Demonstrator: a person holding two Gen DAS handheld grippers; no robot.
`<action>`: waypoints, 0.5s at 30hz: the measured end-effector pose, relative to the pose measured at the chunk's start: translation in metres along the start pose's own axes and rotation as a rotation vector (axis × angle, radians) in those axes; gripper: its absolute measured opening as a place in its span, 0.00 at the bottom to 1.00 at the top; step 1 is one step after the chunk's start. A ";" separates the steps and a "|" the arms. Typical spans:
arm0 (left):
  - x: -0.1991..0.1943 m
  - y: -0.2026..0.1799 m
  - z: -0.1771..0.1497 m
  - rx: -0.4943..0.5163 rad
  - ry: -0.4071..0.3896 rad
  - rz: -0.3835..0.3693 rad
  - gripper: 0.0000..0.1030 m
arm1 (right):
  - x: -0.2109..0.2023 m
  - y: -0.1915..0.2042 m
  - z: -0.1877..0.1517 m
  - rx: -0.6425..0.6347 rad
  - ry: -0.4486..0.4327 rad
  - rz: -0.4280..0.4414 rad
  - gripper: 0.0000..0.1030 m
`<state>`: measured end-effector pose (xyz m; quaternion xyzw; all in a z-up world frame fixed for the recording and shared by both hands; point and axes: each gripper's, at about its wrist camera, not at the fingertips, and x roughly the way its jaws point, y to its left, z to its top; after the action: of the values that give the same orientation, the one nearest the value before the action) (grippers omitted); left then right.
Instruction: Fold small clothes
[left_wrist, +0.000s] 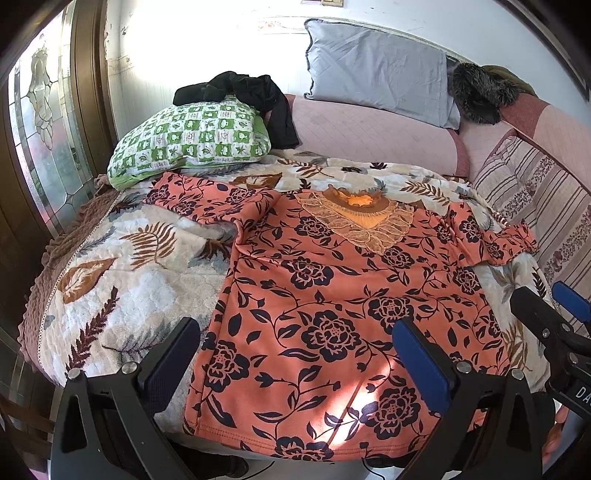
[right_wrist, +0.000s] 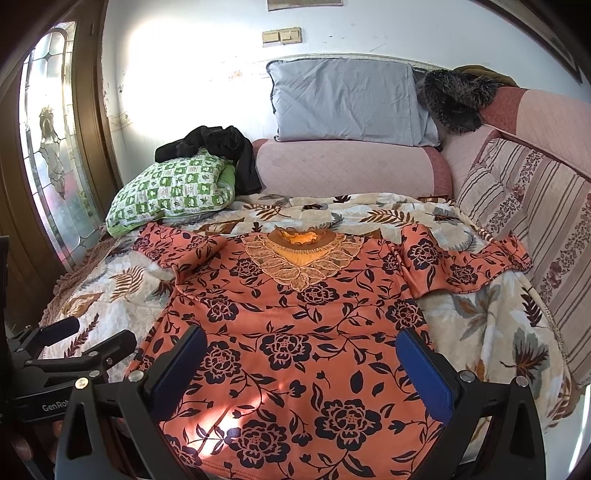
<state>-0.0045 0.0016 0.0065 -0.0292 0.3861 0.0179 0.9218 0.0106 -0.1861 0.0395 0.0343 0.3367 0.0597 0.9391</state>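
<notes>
An orange top with dark flowers lies flat and face up on the bed, its lace collar at the far side and both sleeves spread outward. My left gripper hovers open over the hem's left part, with nothing between its blue pads. My right gripper stands open over the hem's right part, also holding nothing. The right gripper shows at the right edge of the left wrist view, and the left gripper at the left edge of the right wrist view.
A leaf-patterned blanket covers the bed. A green checked pillow with dark clothes on it sits at the far left. A grey pillow leans on the wall. Striped cushions line the right side.
</notes>
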 end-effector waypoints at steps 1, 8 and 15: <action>0.000 0.000 0.000 0.001 0.000 0.001 1.00 | 0.000 0.000 0.000 0.000 -0.001 -0.001 1.00; 0.002 -0.002 0.003 0.008 0.003 0.001 1.00 | 0.001 -0.001 0.000 0.001 -0.001 -0.002 1.00; 0.003 -0.003 0.003 0.008 0.004 0.001 1.00 | 0.003 -0.003 0.000 0.001 0.002 -0.003 1.00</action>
<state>-0.0004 -0.0008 0.0063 -0.0253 0.3879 0.0168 0.9212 0.0133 -0.1883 0.0378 0.0342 0.3377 0.0581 0.9388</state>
